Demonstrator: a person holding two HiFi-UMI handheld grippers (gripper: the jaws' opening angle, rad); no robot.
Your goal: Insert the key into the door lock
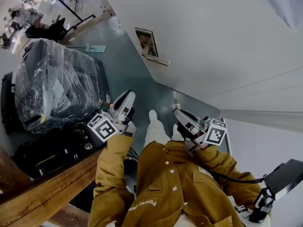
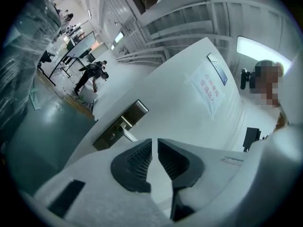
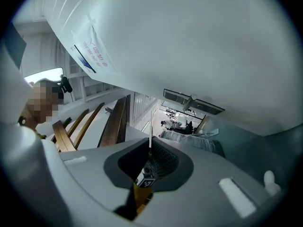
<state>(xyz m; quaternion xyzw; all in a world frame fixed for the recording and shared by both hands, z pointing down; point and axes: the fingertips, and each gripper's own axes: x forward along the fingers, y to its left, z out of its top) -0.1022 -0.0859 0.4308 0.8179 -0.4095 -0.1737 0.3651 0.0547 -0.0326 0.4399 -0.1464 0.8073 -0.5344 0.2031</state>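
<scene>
The door lock is a dark metal plate with a lever handle on the white door, well ahead of both grippers. It also shows in the left gripper view as the lock and in the right gripper view as the lock. My right gripper is shut on the key; its thin blade sticks out past the pads towards the door, and a yellow tag hangs below. My left gripper holds nothing; a narrow gap shows between its pads.
A plastic-wrapped black suitcase stands on the green floor at the left. A wooden bench edge lies lower left. A paper notice hangs on the door. People stand far off down the hall. My white shoe is between the grippers.
</scene>
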